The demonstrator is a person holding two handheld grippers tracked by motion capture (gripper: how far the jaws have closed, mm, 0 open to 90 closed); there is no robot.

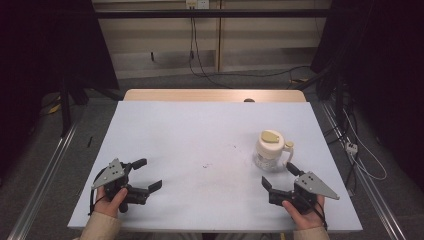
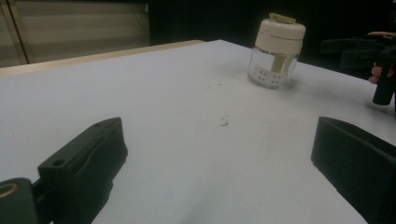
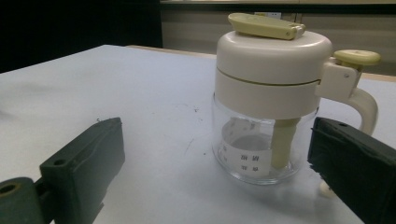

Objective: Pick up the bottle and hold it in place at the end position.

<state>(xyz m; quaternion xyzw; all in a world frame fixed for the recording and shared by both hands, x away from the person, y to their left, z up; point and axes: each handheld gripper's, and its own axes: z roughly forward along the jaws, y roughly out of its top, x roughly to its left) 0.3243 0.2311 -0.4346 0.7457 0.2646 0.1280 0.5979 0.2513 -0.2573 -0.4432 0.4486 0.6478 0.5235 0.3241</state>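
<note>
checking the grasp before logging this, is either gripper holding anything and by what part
Nothing is held. The left gripper and the right gripper both have open jaws over the table; the jar stands free just ahead of the right one.

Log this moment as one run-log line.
left gripper: open, resting on white table, far from jar | right gripper: open, just short of clear glass jar with cream lid and handle | jar: upright, untouched

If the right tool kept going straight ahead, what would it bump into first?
Probably the jar. It stands right ahead of the open right tool, a bit toward one jaw, so that jaw might hit the glass or the handle first. The exact depth is hard to judge.
</note>
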